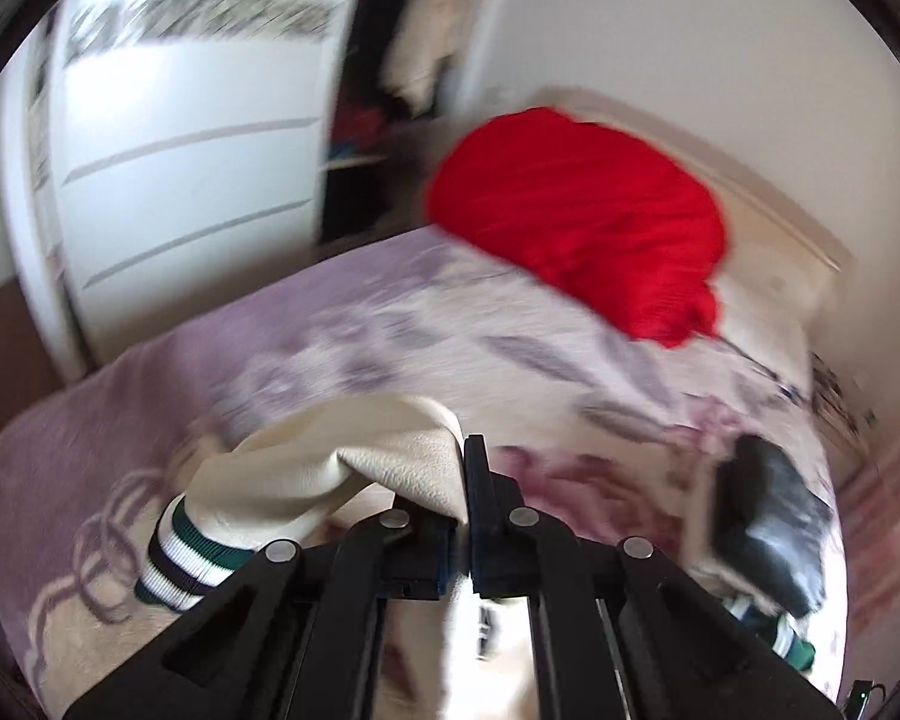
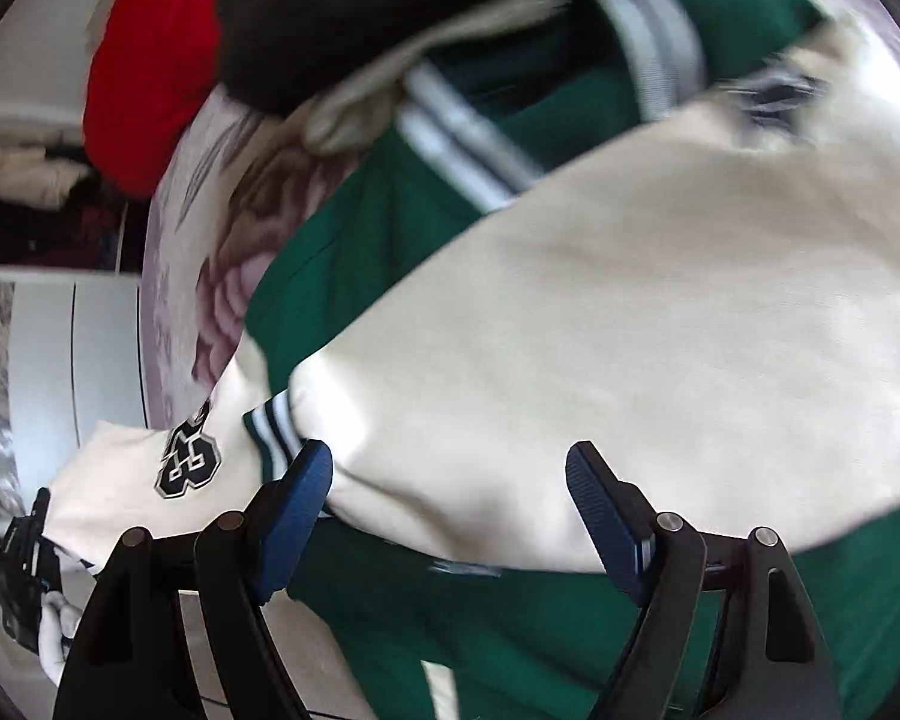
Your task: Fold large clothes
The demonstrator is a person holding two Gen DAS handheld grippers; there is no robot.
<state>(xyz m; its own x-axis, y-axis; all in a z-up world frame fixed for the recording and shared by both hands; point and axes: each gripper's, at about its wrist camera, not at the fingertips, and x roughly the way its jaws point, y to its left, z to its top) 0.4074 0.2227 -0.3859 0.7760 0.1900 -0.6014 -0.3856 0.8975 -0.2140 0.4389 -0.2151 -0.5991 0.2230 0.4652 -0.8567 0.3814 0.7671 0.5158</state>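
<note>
On the floral lilac bedspread (image 1: 150, 372) I am working a cream-and-green varsity jacket (image 2: 630, 312): my left gripper (image 1: 469, 480) is pinching its cream leather sleeve (image 1: 306, 480) tight, probably to carry it across, while my right gripper (image 2: 450, 480) is hanging spread above the jacket, beside a red knit garment (image 1: 576, 216).

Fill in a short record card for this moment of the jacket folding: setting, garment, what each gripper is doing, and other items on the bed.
Setting: bed with a floral blanket, white wardrobe behind
Garment: green and cream varsity jacket, striped cuffs, number patch
Left gripper: fingers shut on a cream sleeve
Right gripper: fingers open over the cream sleeve, not pressing it
Other items: red garment, black garment
</note>
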